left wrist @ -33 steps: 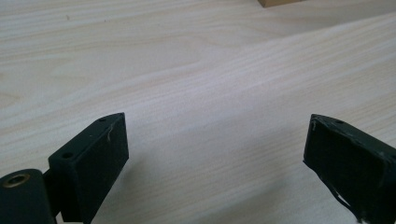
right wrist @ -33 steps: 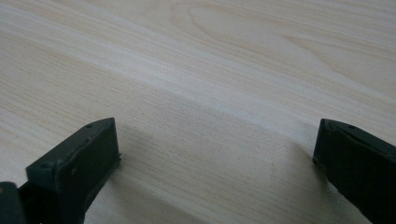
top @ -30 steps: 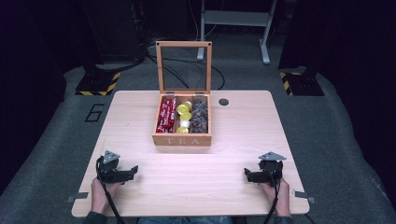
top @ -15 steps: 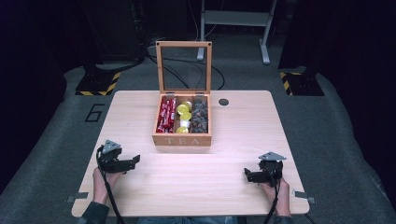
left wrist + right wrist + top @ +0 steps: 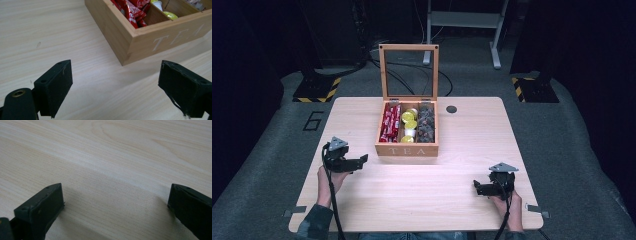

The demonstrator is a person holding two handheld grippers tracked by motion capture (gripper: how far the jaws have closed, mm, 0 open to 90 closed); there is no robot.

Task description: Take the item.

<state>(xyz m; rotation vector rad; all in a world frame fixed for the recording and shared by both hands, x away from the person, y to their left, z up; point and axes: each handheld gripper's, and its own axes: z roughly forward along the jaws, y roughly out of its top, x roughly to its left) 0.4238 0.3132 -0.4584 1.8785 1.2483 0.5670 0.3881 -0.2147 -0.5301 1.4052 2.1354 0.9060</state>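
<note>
While the open wooden tea box [image 5: 407,142] sits at the centre of the high view with its glass-paned lid standing upright behind it, we hold both grippers low near the bottom of the frame and nothing has yet been taken out, as far as we can judge. Our left gripper [image 5: 357,161] shows at the lower left of the high view, just beside the box's front left corner but not touching it; in the left gripper view [image 5: 115,86] its jaws stand spread wide with bare table between them, and the box's corner with the white lettering fills the upper right. Our right gripper [image 5: 478,187] rests at the lower right of the high view, well apart from the box; in the right gripper view [image 5: 115,207] its jaws are likewise spread and empty over the pale wooden table [image 5: 462,150].

Inside the box we see three compartments: red foil sachets [image 5: 389,122] in the left one, round yellow and white capsules [image 5: 408,125] in the middle, and dark grey wrapped pieces [image 5: 426,124] in the right. A small dark round disc [image 5: 451,109] lies on the table to the upper right of the box.

We judge the work to be at its very start: the lid is already up, the left gripper is approaching, and the reaching in, the gripping and the lifting out are all left to do.
</note>
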